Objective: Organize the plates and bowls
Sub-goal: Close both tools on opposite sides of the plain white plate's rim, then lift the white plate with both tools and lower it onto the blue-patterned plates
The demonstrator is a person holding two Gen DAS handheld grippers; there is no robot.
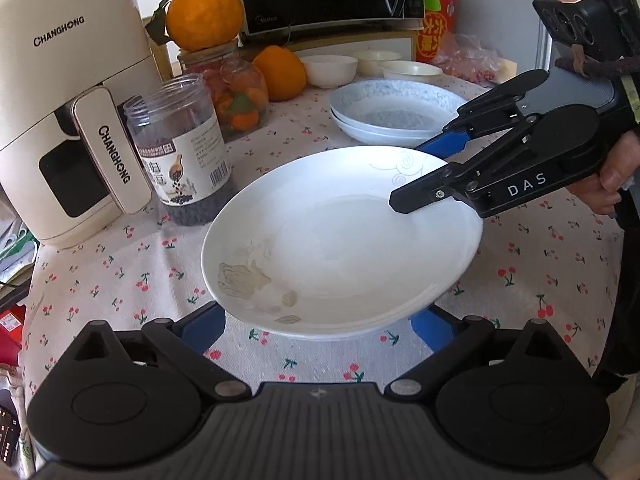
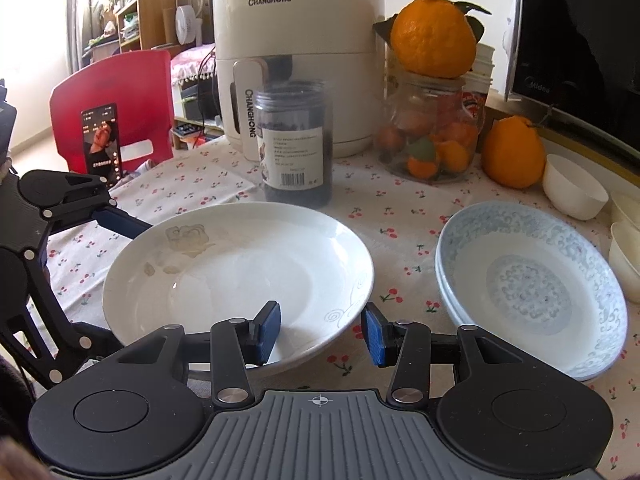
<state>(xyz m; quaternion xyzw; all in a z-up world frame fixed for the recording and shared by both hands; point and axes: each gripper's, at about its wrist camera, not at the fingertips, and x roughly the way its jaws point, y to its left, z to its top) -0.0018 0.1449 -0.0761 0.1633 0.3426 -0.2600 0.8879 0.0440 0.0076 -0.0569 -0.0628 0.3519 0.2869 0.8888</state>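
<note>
The white plate [image 2: 236,280] sits mid-desk [image 2: 400,216], left of the blue stack [image 2: 532,284]; the right tool [image 2: 320,330] gapes wide astride its near rim, gripping nothing; the left tool [image 1: 320,320], also wide, flanks the opposite rim.

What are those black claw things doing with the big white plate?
A person holds a claw in each hand. The right gripper is open around the near edge of the big white plate, one finger inside the rim and one outside. The left gripper sits open at the plate's opposite edge. The plate seems to rest on the cherry tablecloth, beside two stacked blue patterned plates.
</note>
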